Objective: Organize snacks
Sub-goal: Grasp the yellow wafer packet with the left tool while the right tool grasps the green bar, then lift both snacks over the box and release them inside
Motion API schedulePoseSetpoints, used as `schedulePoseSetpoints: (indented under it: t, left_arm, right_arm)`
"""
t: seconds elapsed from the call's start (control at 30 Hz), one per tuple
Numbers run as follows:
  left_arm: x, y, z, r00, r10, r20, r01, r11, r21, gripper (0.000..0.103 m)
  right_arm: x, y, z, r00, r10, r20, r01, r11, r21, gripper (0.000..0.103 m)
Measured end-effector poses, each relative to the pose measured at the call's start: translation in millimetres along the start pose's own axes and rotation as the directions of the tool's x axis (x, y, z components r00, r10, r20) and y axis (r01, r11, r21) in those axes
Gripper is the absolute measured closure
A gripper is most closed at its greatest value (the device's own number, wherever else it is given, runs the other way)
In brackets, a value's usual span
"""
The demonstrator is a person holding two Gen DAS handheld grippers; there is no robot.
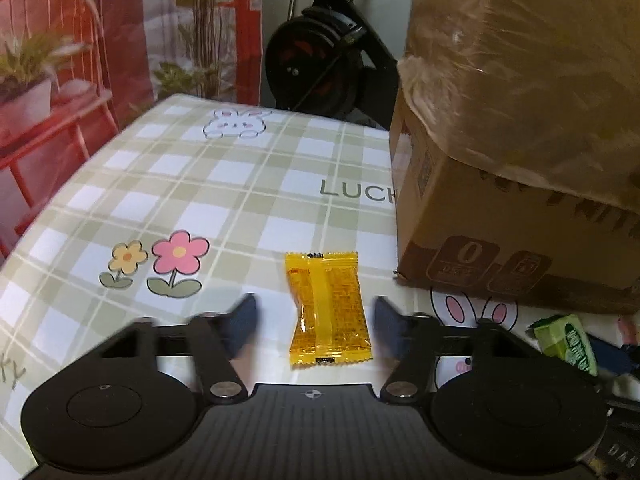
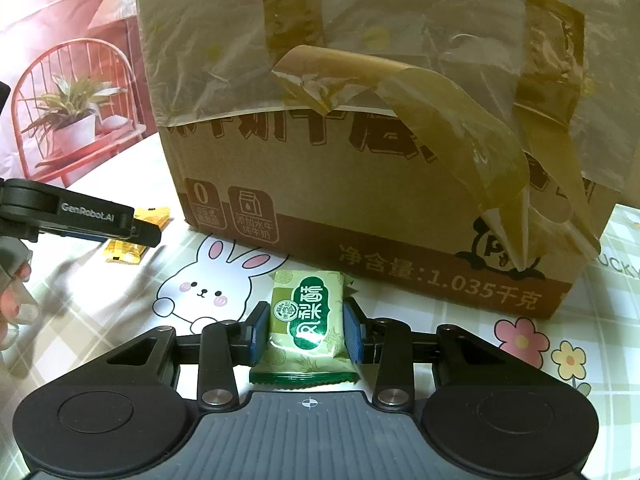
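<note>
An orange snack packet lies flat on the checked tablecloth. My left gripper straddles it, jaws blurred, with a narrow gap showing on each side, so it is open. The right wrist view shows that packet under one left finger. My right gripper is shut on a green snack packet, blue pads pressing its two sides just above the cloth. The green packet also shows at the right edge of the left wrist view.
A large taped cardboard box draped in plastic stands close behind both packets, and fills the right side in the left wrist view. A hand shows at the left edge. An exercise bike stands beyond the table.
</note>
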State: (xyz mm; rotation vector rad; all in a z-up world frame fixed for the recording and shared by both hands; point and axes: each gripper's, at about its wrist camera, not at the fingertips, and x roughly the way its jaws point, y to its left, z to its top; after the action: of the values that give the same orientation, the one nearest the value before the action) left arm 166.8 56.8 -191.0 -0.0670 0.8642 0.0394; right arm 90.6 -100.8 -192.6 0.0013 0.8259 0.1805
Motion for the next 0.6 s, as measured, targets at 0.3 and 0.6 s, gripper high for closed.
schedulePoseSetpoints:
  t: [0.3, 0.6]
  left_arm:
    - [-23, 1, -22, 0.997, -0.057, 0.047, 0.056, 0.998, 0.019, 0.066]
    - [-55, -11, -36, 0.985, -0.137, 0.106, 0.134, 0.99, 0.037, 0.066]
  right_arm:
    - [-2, 2, -3, 1.0, -0.003, 0.017, 0.003, 1.0, -0.007, 0.067]
    - [-4, 6, -7, 1.0, -0.005, 0.026, 0.005, 1.0, -0.02, 0.068]
